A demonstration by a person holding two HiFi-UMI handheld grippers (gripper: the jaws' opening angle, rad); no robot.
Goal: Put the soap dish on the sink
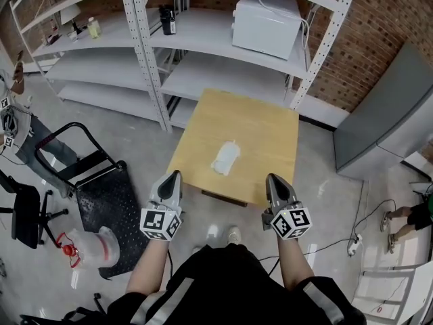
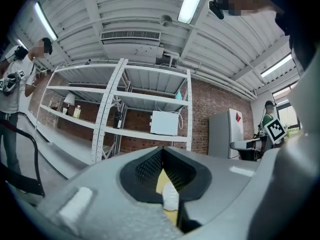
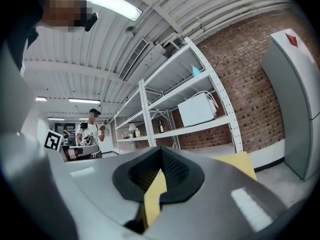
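Observation:
A white soap dish (image 1: 225,159) lies on a small wooden table (image 1: 260,124), near its front edge. Both grippers are held level at the table's near side, short of the dish. My left gripper (image 1: 174,175) is to the dish's lower left, and its jaws are shut with nothing in them. My right gripper (image 1: 272,179) is to the lower right, also shut and empty. In the left gripper view the shut left gripper (image 2: 162,150) leaves a slit showing the soap dish (image 2: 170,197) on the yellow table. The right gripper (image 3: 161,151) shows only table top (image 3: 154,195) through its slit.
Grey metal shelving (image 1: 145,53) stands behind the table with a white microwave (image 1: 265,22) and a dark bottle (image 1: 167,19). A black hand cart (image 1: 101,185) and a plastic jug (image 1: 91,246) are on the floor at left. A grey cabinet (image 1: 389,117) stands at right. A cable and power strip (image 1: 353,245) lie nearby.

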